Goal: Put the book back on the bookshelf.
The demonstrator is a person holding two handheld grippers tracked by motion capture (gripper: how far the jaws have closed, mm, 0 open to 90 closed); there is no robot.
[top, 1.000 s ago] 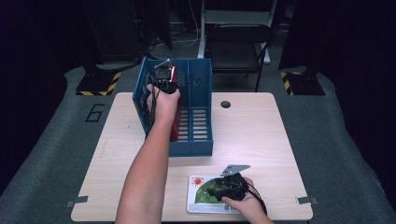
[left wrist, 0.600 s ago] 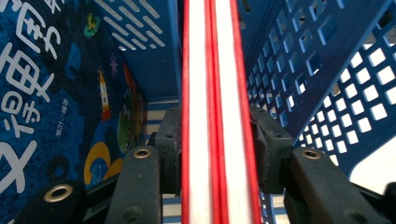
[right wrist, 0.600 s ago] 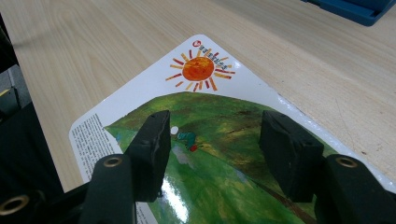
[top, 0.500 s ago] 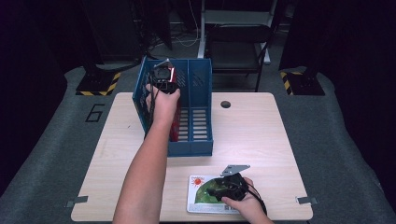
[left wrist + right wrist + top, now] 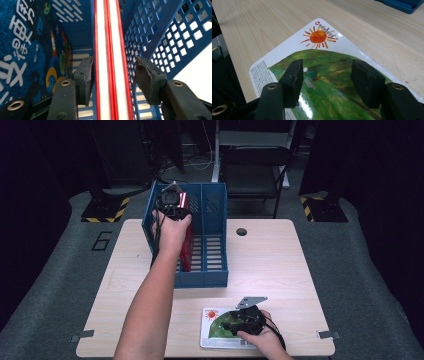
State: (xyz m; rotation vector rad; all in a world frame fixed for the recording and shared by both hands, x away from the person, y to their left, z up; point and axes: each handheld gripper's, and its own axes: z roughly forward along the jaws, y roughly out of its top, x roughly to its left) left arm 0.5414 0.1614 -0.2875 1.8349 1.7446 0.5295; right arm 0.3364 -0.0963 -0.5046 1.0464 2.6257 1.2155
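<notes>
The left gripper hangs over the blue file rack at the worktop's far edge, fingers released astride the upright red book; a blue book stands beside it. The right gripper, fingers released, hovers over the picture book at the near edge.

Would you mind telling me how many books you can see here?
3: a blue book and a red book upright in the blue file rack, and a picture book flat on the table. Others may be hidden.
</notes>
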